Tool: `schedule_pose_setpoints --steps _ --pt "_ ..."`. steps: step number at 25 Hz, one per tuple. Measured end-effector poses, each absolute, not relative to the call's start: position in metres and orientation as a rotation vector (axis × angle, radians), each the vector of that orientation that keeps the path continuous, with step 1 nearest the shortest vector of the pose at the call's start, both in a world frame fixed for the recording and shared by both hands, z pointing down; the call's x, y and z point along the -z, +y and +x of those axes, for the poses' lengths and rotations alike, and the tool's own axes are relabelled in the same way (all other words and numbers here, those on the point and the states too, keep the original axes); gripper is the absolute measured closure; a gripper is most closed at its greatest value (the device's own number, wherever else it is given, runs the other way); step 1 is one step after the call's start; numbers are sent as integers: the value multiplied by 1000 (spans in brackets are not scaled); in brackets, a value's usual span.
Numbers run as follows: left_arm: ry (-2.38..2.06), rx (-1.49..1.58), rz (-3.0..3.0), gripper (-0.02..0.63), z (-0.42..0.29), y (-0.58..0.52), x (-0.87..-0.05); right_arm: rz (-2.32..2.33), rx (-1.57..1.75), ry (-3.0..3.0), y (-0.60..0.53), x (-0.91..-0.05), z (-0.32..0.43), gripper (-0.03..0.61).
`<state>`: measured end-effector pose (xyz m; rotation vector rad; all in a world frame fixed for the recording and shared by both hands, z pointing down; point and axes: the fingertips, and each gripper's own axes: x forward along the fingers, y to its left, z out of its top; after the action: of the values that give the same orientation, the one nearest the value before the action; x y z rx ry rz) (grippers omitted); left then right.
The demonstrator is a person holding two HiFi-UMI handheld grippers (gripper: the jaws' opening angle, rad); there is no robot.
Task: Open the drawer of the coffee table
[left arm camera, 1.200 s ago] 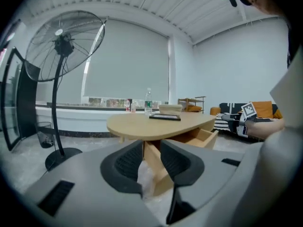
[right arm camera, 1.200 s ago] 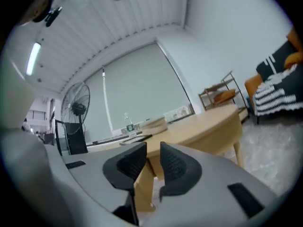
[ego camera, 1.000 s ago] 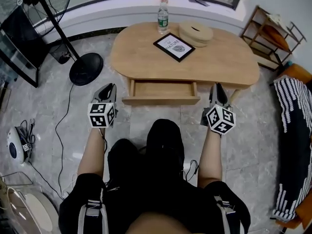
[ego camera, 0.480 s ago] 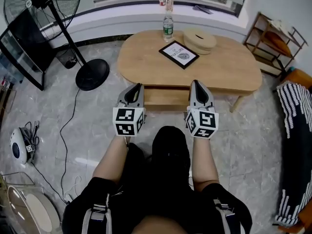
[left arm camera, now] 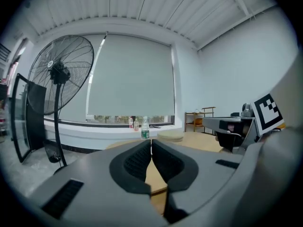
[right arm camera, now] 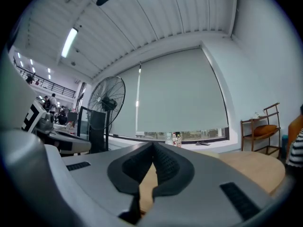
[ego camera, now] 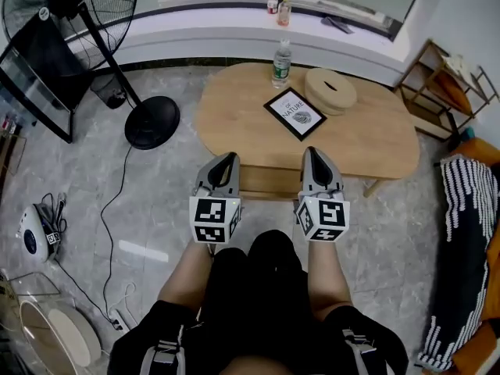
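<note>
The oval wooden coffee table point(ego camera: 375, 135) stands ahead of me, and its drawer point(ego camera: 269, 180) is pulled out at the front edge. In the head view both grippers are held up side by side over the drawer's front. My left gripper point(ego camera: 226, 161) is shut with nothing between its pads, its jaws having just been closing. My right gripper point(ego camera: 313, 155) is also shut and empty. The left gripper view shows its closed tips point(left arm camera: 151, 143) level above the tabletop point(left arm camera: 201, 141). The right gripper view shows its closed tips point(right arm camera: 153, 148) with the tabletop point(right arm camera: 251, 167) beyond.
On the table are a water bottle point(ego camera: 281, 62), a framed picture point(ego camera: 295, 114) and a round flat wooden box point(ego camera: 330, 90). A standing fan point(ego camera: 150, 121) is at the left, a wooden shelf point(ego camera: 449, 84) and a striped cloth point(ego camera: 461, 233) at the right. My knees are just below the grippers.
Both grippers have risen and drawn in from the drawer's two sides until they sit close together over its front. The drawer stays pulled out.
</note>
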<state>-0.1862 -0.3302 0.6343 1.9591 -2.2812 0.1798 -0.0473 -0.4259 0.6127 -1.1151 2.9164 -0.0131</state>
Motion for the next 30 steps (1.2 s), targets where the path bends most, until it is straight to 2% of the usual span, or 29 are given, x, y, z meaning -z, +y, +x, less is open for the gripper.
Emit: schedule_pose_setpoints --steps 4,9,17,22,30 --pt "-2315 -274 1994 588 -179 -323 -515 -1074 34 2919 -419 -498 -49 565" --pt "-2290 -202 1960 588 -173 -307 -359 -1032 30 2902 -404 -335 -43 565" --pt "-2288 -226 1851 588 -169 -275 -170 -1049 12 2895 -388 -131 -12 564" --pt "-2392 -205 1857 588 -163 -282 -100 -1005 -19 2857 -399 -71 3 565" --pt "-2459 -228 1858 588 -165 -274 -62 -969 -59 2848 -388 -37 -6 565"
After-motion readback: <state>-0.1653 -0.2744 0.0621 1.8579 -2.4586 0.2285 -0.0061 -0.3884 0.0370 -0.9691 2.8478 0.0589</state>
